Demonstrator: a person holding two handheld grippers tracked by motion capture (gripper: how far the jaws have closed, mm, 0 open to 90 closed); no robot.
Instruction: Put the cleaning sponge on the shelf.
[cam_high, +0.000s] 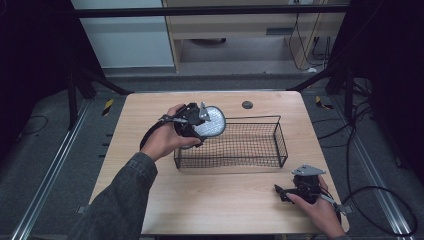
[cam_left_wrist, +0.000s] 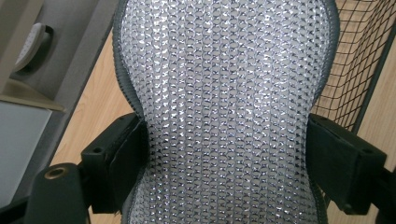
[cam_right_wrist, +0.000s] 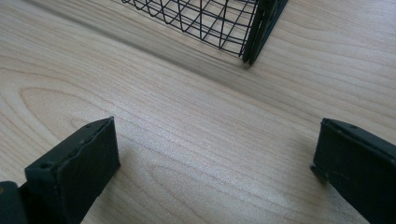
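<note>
A rounded pad covered in glittery silver mesh with a grey rim (cam_high: 212, 122) hangs over the left end of a black wire basket (cam_high: 281, 143). My left gripper (cam_high: 201, 119) is shut on the pad, held up by a hand in a dark sleeve. In the left gripper view, the silver pad (cam_left_wrist: 224, 84) sits squeezed between both jaws of my left gripper (cam_left_wrist: 229, 154), with the basket's mesh (cam_left_wrist: 359, 60) at the right. My right gripper (cam_high: 281, 190) rests low at the table's front right. Its jaws stand wide apart over bare wood in the right gripper view, right gripper (cam_right_wrist: 215, 154) holding nothing.
The light wooden table (cam_high: 225, 197) has a small dark round grommet (cam_high: 247, 104) near its back edge. A corner of the basket (cam_right_wrist: 252, 28) lies just ahead of the right gripper. Cables trail on the floor at the right (cam_high: 370, 195).
</note>
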